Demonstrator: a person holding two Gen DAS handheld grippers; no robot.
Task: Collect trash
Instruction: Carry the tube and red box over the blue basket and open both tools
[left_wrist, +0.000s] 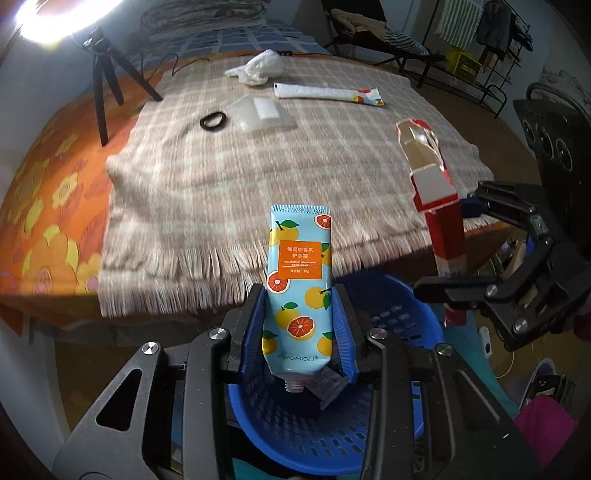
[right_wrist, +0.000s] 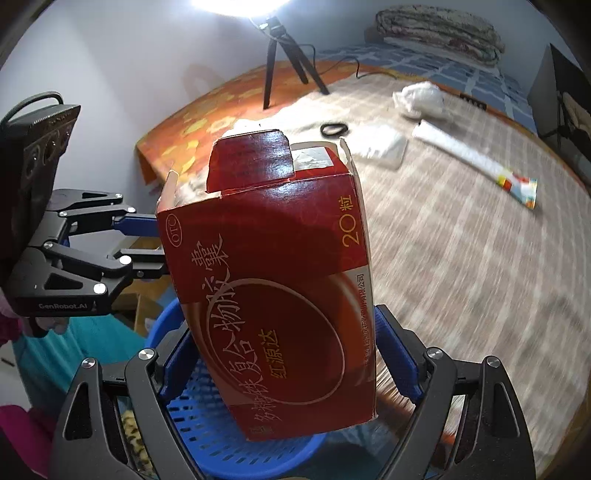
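My left gripper (left_wrist: 301, 295) is shut on a blue hand cream tube (left_wrist: 297, 291) printed with oranges, held upright over the blue perforated basket (left_wrist: 399, 310). My right gripper (right_wrist: 280, 343) is shut on a red medicine box (right_wrist: 273, 280) with an open flap, held above the same basket (right_wrist: 207, 435). The right gripper with the box (left_wrist: 439, 218) shows at the right of the left wrist view. The left gripper (right_wrist: 147, 243) shows at the left of the right wrist view. On the checked cloth lie a white crumpled bag (left_wrist: 258, 66), a flat white tube (left_wrist: 325, 92), a clear packet (left_wrist: 264, 110) and a black hair tie (left_wrist: 213, 120).
The checked cloth (left_wrist: 258, 177) covers an orange flowered bed (left_wrist: 44, 192). A black tripod (left_wrist: 107, 81) with a bright lamp stands at the back left. A small packet (left_wrist: 328, 384) lies inside the basket. A folding chair and a clothes rack (left_wrist: 491, 44) stand at the back right.
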